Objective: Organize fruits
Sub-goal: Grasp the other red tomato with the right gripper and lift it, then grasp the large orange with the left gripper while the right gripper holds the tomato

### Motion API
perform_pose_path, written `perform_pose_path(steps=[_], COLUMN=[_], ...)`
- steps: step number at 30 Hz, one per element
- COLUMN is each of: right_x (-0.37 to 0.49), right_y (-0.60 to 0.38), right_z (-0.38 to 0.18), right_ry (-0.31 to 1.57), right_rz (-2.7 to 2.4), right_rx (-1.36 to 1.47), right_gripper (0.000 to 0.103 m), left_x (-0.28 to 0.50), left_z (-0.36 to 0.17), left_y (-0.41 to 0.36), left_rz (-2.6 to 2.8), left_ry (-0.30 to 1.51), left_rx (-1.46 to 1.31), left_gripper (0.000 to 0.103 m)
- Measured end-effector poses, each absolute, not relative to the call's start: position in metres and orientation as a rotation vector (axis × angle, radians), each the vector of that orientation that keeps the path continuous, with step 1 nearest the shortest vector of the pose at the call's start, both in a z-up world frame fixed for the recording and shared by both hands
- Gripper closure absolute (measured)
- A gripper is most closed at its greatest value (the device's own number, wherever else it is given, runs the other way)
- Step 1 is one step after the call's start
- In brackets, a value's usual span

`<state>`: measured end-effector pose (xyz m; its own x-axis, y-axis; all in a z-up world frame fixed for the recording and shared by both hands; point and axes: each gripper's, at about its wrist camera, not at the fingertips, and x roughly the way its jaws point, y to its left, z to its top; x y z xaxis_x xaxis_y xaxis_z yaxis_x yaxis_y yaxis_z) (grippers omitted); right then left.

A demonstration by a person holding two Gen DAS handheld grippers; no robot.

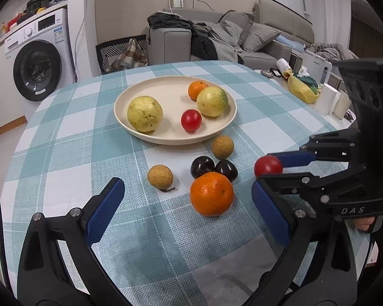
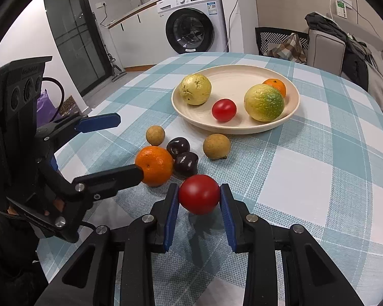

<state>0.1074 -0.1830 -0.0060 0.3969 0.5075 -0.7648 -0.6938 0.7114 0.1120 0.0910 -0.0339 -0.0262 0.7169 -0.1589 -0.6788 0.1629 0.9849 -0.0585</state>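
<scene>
A cream plate (image 1: 130, 127) (image 2: 291, 112) on the checked tablecloth holds two yellow-green guavas (image 1: 144, 113), a small orange (image 1: 197, 89) and a red tomato (image 1: 191, 120). In front of it lie a large orange (image 1: 212, 193) (image 2: 154, 165), two dark plums (image 1: 214, 168) (image 2: 182, 155) and two tan longans (image 1: 160, 176) (image 2: 216, 146). My right gripper (image 2: 199, 199) is shut on a second red tomato (image 2: 199, 193) (image 1: 268, 165), just above the cloth. My left gripper (image 1: 189, 211) (image 2: 129, 148) is open and empty, with the large orange between its fingers.
The round table's right side carries a yellow bag (image 1: 302, 89), white cups (image 1: 340, 104) and a white box (image 1: 316, 68). Behind are a sofa (image 1: 242, 38), a basket (image 1: 122, 53) and a washing machine (image 1: 35, 58) (image 2: 194, 28).
</scene>
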Motion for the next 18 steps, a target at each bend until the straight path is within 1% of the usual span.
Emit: perform_pose_path(steps=[1,3,7,9,11,15,18], right_x=[0.107,0.107,0.108,0.109,0.109,0.107,0.108], right_y=[-0.184,-0.185,-0.187,-0.187,-0.188,-0.188,-0.189], right_z=[-0.005,-0.004,-0.004,-0.004,-0.003,-0.001,0.001], right_ry=[0.873,0.872,0.872,0.872,0.872,0.866,0.862], right_rz=[0.769,0.768,0.764,0.762,0.76,0.763,0.763], right_rx=[-0.237,-0.233,-0.226,-0.222,-0.221,-0.221,-0.219], right_gripper=[0.07,0.07,0.07,0.07,0.07,0.07,0.07], left_x=[0.093,0.096,0.099,0.099,0.099,0.1,0.101], left_z=[-0.028,-0.031,-0.034,-0.034,-0.035,-0.037,-0.038], left_y=[-0.035,-0.038,-0.041,-0.042,-0.045,-0.05,-0.053], left_rz=[-0.183,-0.185,-0.195,-0.206,-0.216,-0.25,-0.262], left_ry=[0.763,0.783,0.799,0.798,0.801,0.817,0.826], left_rx=[0.009,0.017,0.026,0.031,0.04,0.057,0.061], left_gripper=[0.008,0.014,0.017,0.022,0.023,0.037,0.043])
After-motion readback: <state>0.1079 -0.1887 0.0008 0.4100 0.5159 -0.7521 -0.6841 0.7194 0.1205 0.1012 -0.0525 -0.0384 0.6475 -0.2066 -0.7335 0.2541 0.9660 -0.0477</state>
